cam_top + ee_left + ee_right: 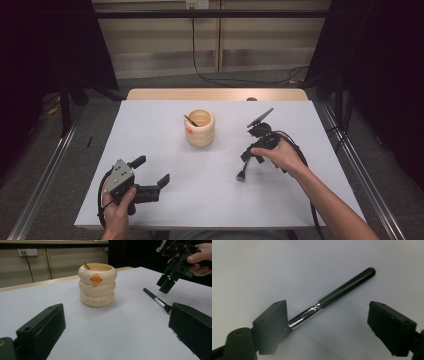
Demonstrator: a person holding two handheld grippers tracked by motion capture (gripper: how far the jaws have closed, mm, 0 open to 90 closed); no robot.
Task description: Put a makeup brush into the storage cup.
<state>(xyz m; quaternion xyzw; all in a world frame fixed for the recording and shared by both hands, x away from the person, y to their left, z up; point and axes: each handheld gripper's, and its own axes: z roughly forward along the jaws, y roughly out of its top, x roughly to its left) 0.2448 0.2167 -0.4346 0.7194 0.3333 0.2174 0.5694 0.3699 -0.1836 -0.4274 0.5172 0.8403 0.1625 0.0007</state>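
Note:
A black-handled brush with a silver ferrule lies flat on the white table, right of centre. My right gripper hangs just above it, open. One jaw stands on each side of the brush and neither pad presses on it; the left jaw hides the bristle end. In the high view that gripper points down over the brush. A cream ringed cup with an orange mark stands mid-table with a thin stick in it. My left gripper rests open and empty at the near left.
The left gripper view looks across the table at the cup, the brush and the right gripper beyond. Dark curtains and metal frame rails flank the table. A wooden strip runs along its far edge.

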